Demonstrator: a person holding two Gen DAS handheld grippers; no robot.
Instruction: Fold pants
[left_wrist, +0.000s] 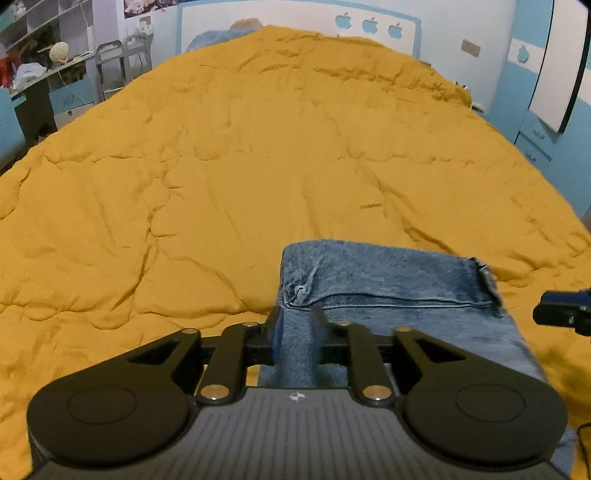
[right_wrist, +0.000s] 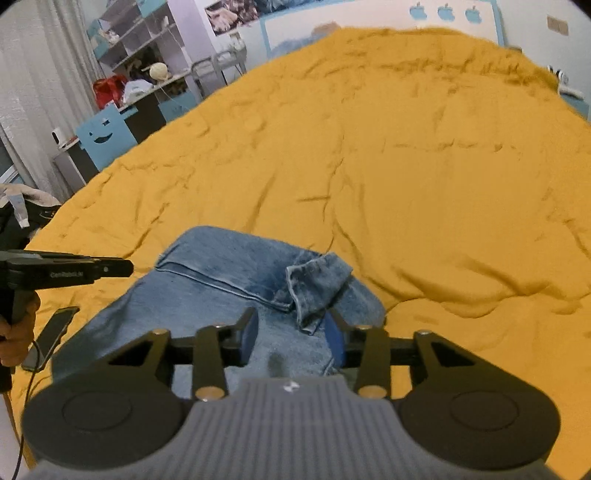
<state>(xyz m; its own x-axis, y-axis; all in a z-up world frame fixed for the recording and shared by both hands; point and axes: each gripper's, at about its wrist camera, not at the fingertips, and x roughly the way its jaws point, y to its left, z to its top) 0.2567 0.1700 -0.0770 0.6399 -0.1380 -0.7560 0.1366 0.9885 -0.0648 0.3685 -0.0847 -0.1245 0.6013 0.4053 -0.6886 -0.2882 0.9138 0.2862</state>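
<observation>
Folded pants (left_wrist: 388, 280) lie on the bed's (left_wrist: 221, 166) near edge. Left tool (left_wrist: 295, 328) released, denim between its fingers. Right tool (right_wrist: 291, 332) released over the pants' right edge.

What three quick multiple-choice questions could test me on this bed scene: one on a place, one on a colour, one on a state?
1. Where do the jeans lie?
A. on a chair
B. on the quilt
C. on the floor

2. What colour is the quilt?
A. mustard yellow
B. white
C. green

3. How are the jeans?
A. hung up
B. rolled into a ball
C. folded over, one cuff lying crooked

Answers:
1 B: yellow quilt surrounds the denim in both views.
2 A: it fills both views in mustard yellow.
3 C: a folded edge runs across the denim and the cuff flops over it.
</observation>
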